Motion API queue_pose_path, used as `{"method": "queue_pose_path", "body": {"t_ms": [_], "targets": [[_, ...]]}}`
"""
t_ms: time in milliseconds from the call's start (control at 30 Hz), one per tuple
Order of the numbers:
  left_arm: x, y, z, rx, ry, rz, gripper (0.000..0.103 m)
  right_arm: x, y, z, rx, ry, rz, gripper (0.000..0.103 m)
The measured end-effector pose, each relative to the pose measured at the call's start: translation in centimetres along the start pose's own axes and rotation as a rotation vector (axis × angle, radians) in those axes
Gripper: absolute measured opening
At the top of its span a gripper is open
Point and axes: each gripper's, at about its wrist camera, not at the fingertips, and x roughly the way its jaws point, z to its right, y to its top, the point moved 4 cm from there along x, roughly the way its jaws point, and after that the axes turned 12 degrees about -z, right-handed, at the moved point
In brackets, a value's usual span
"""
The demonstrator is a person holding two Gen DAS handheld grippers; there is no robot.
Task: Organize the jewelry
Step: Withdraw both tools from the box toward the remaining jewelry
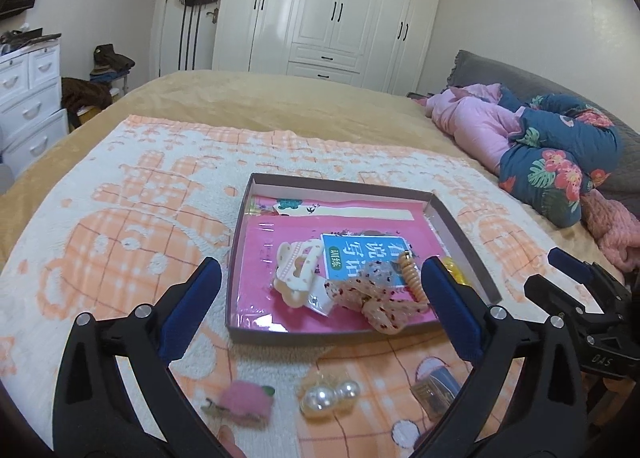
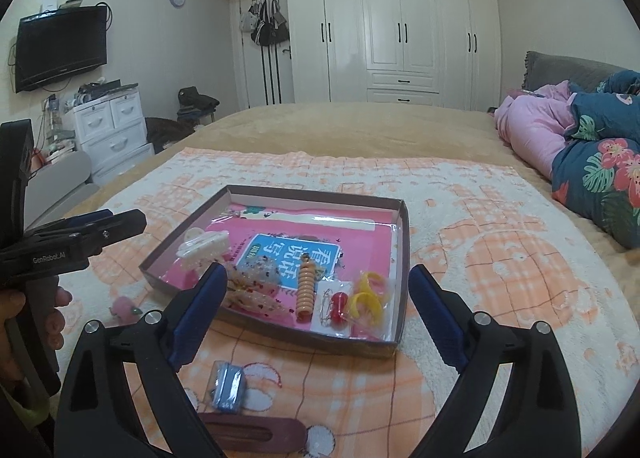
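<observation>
A shallow cardboard box (image 1: pixel 464 234) (image 2: pixel 403 254) with a pink liner lies on the towel. It holds a cream claw clip (image 1: pixel 298 272) (image 2: pixel 204 244), a dotted bow (image 1: pixel 374 296) (image 2: pixel 252 294), an orange spiral tie (image 1: pixel 414 278) (image 2: pixel 306 290), red earrings (image 2: pixel 336 304) and yellow rings (image 2: pixel 370 294). In front of the box lie a pink fuzzy clip (image 1: pixel 244 402) (image 2: pixel 124 308), a pearl piece (image 1: pixel 328 396), a blue item (image 2: pixel 229 382) (image 1: pixel 438 382) and a brown clip (image 2: pixel 256 436). My left gripper (image 1: pixel 320 306) and right gripper (image 2: pixel 314 312) are both open and empty, above the box's near edge.
The orange and white towel (image 1: pixel 140 218) (image 2: pixel 500 258) covers a tan bed. Pink and floral bedding (image 1: pixel 560 162) (image 2: pixel 592 146) is piled at the right. A white drawer unit (image 2: pixel 108 126) stands at the left, wardrobes (image 2: pixel 400 26) at the back.
</observation>
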Motion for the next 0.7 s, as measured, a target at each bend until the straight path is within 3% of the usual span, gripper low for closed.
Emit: {"method": "queue_pose_path", "body": {"t_ms": [700], "targets": [[-5.4, -4.1, 0.5, 0.02, 0.001, 0.032, 0.092, -5.9, -2.6, -2.6, -0.052, 0.028, 0.043, 0.093]]}}
